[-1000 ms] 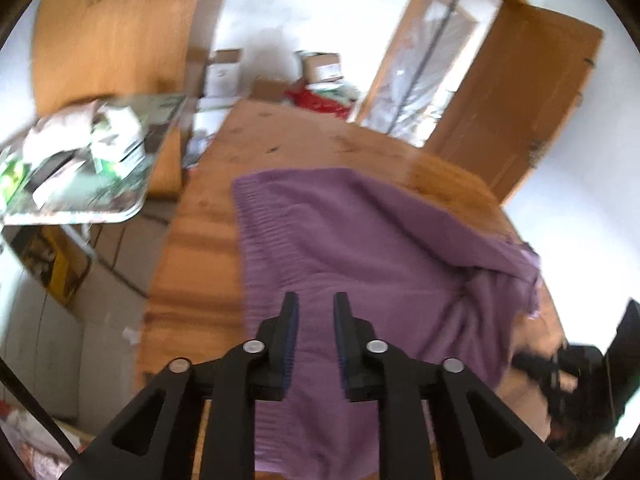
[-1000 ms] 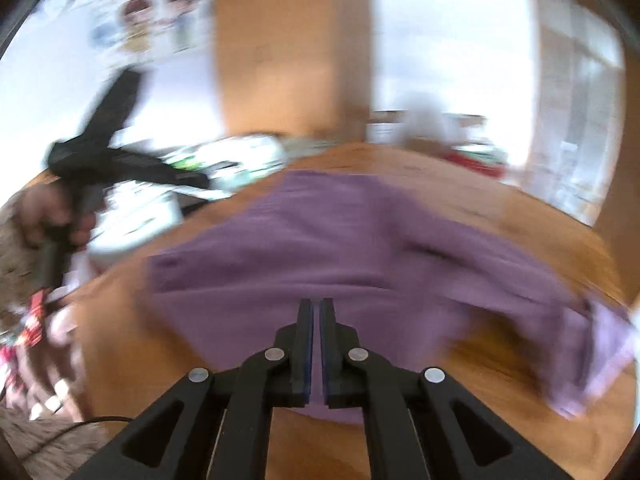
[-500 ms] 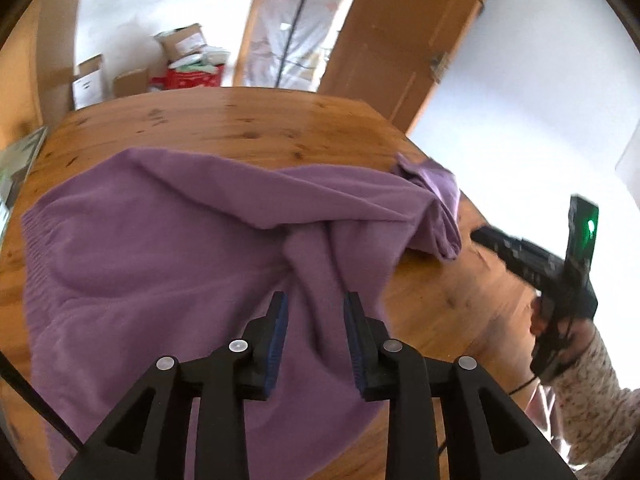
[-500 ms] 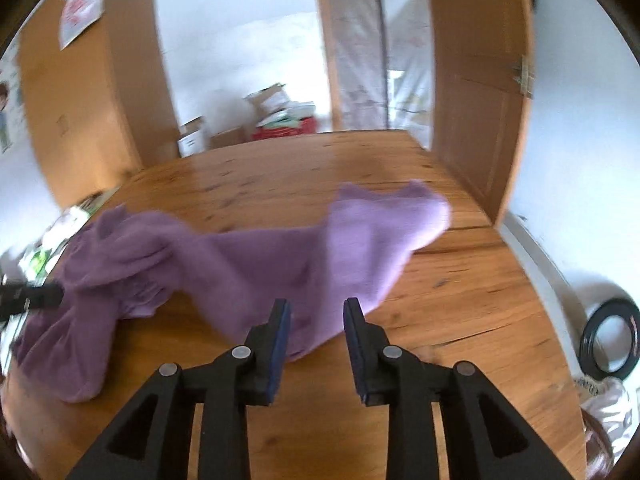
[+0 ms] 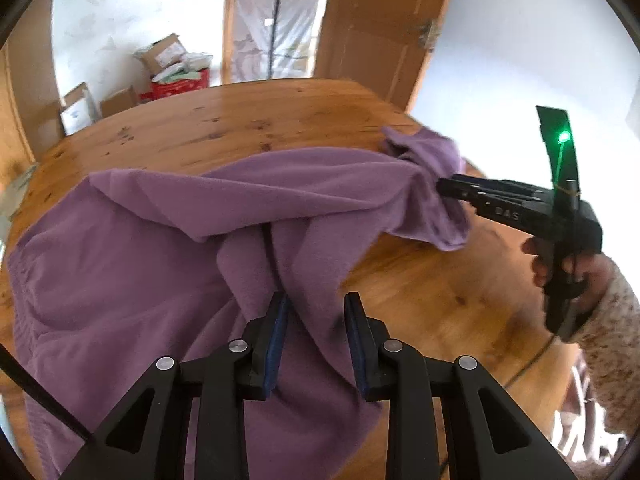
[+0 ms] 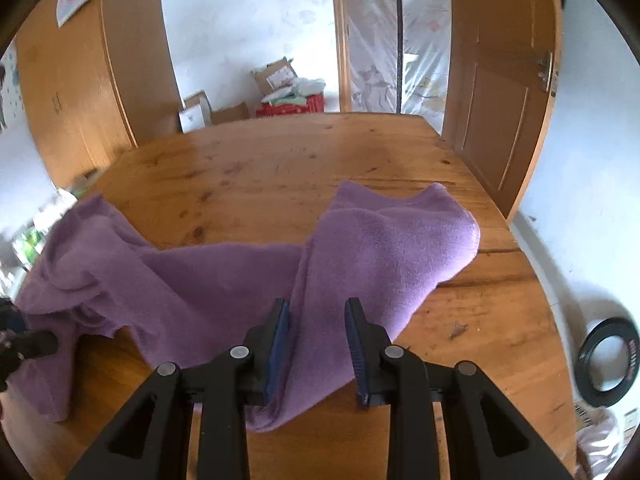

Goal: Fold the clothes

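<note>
A purple fleece garment (image 5: 168, 264) lies crumpled across the wooden table (image 5: 280, 120), filling the left and centre of the left wrist view; one end bunches at the table's right edge. In the right wrist view the same garment (image 6: 360, 248) spreads from the left edge to the centre right, with a raised fold just ahead of the fingers.

The left gripper (image 5: 314, 320) hangs low over a ridge of the fabric at the bottom centre, jaws apart with cloth between them but not pinched. The right gripper (image 6: 316, 324) also has its jaws apart over the cloth; seen from the left wrist view at the right of the frame, its tip is just beside the bunched end, held by a hand (image 5: 560, 268) in a speckled sleeve (image 5: 612, 344).

Beyond the table, cardboard boxes (image 6: 276, 76) and a red crate (image 6: 290, 108) sit by a white wall, beside a plastic-covered doorway (image 6: 384, 40) and an open wooden door (image 6: 504, 92). A black ring (image 6: 608, 360) lies on the floor at lower right.
</note>
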Demonstrator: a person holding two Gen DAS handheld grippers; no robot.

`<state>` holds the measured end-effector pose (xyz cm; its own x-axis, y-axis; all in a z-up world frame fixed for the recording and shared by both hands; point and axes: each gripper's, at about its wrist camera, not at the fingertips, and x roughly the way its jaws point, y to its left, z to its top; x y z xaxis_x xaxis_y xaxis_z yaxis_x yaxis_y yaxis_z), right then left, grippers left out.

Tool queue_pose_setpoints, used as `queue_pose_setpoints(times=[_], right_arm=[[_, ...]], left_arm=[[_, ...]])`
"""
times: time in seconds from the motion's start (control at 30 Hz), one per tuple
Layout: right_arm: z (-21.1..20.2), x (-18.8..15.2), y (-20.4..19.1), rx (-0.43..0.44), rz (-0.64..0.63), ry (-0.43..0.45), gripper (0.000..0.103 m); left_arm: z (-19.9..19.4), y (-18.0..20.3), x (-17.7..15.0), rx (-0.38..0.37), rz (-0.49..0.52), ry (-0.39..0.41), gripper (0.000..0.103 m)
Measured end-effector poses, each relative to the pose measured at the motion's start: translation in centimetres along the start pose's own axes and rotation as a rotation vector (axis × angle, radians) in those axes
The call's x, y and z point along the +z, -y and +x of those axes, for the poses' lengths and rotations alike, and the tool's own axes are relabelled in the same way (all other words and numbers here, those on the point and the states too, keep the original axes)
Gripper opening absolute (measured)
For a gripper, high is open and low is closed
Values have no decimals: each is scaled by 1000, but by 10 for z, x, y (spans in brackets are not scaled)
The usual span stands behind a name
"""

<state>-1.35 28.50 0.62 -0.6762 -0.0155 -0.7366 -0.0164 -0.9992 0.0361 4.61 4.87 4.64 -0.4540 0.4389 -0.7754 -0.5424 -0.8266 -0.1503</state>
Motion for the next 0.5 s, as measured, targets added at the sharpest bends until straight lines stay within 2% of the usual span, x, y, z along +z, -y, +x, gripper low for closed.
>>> queue_pose_setpoints(times=[0.03, 0.13, 0.2, 0.23, 0.3, 0.4, 0.5], right_arm=[[5, 1, 1, -5, 1, -12, 29], [18, 3, 5, -41, 22, -62, 29], [16, 2, 10, -8, 47, -54, 29], [15, 2, 11, -6, 46, -53, 26], [13, 0, 13, -3, 46, -51, 7], [2, -2, 19, -6, 53, -27, 6], [-17, -2, 32, -17, 92, 18, 6]], left_arm=[[3, 0, 1, 8, -6, -3, 30], [9, -6, 5, -55, -51, -18, 30], [12, -8, 5, -63, -69, -14, 30], [13, -9, 5, -67, -78, -12, 30], [15, -11, 5, -76, -96, -9, 30], [19, -14, 5, -88, -122, -3, 29], [16, -9, 3, -100, -80, 5, 14]])
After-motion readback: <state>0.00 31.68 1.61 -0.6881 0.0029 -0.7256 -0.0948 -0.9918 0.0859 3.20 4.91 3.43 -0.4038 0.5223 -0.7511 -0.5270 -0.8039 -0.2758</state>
